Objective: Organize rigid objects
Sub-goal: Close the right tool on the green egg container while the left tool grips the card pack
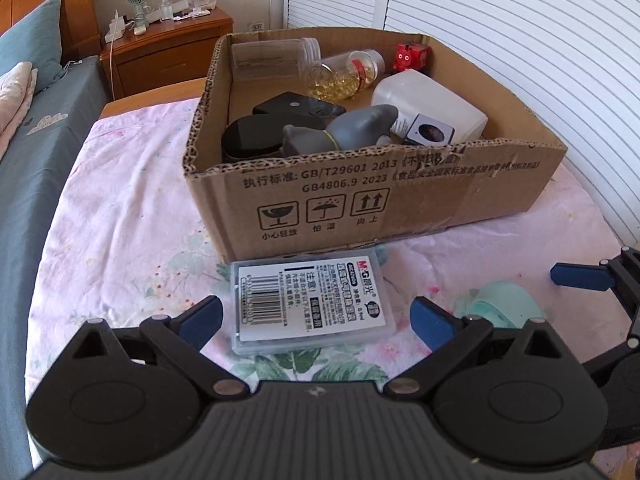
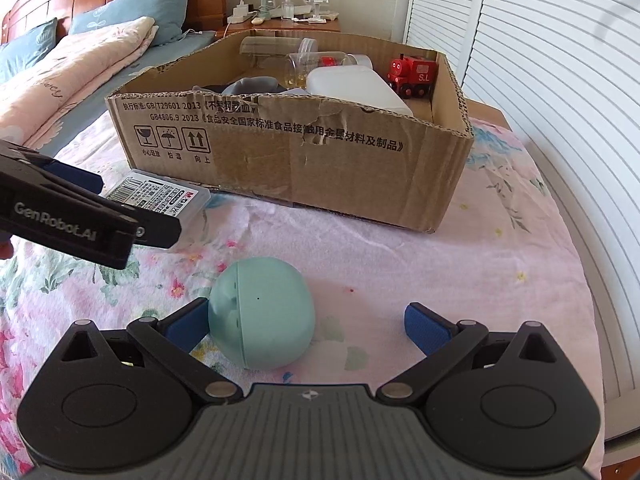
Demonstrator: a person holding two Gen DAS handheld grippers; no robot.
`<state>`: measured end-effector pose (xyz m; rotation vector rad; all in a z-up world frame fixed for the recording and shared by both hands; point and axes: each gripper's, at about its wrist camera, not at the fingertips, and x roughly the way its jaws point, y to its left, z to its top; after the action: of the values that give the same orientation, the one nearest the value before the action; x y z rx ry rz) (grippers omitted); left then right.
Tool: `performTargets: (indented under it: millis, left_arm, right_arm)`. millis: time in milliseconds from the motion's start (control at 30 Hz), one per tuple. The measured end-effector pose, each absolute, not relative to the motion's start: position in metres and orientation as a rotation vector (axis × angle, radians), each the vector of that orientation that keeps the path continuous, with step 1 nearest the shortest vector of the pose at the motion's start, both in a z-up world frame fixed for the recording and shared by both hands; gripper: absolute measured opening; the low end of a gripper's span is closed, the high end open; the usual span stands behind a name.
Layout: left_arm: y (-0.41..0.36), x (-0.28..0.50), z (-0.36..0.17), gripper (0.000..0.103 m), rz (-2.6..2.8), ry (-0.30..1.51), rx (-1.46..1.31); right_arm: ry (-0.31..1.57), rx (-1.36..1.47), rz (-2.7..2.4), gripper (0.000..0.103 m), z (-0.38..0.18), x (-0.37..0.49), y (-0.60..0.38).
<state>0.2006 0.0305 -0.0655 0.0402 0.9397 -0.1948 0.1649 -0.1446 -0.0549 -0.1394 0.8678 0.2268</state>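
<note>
Left gripper [image 1: 316, 318] spread around clear case [image 1: 310, 304]; right gripper [image 2: 306, 326] wide, left pad touching mint ball [image 2: 262, 314].

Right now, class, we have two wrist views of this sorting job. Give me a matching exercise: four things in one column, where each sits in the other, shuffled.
Things:
1. red toy train
2. clear plastic case
3. mint-green egg-shaped object
4. grey shark toy

Places:
A. between the open right gripper fingers
B. far corner of the cardboard box
C. inside the box, at its near wall
D. outside the box, between the open left gripper fingers

Pairs: 1-B, 2-D, 3-A, 4-C

"GB4806.9 2023" on cardboard box [image 1: 400, 196]; "GenRobot.AI" on left tongs [image 2: 72, 208]
</note>
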Motion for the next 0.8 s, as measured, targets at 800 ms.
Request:
performTargets:
  millis: [800]
  left_arm:
    - [0.060, 0.167, -0.073, 0.092, -0.148, 0.936, 0.050]
  right_arm:
    - [0.798, -0.146, 0.270, 0.103, -0.059, 0.158, -0.150]
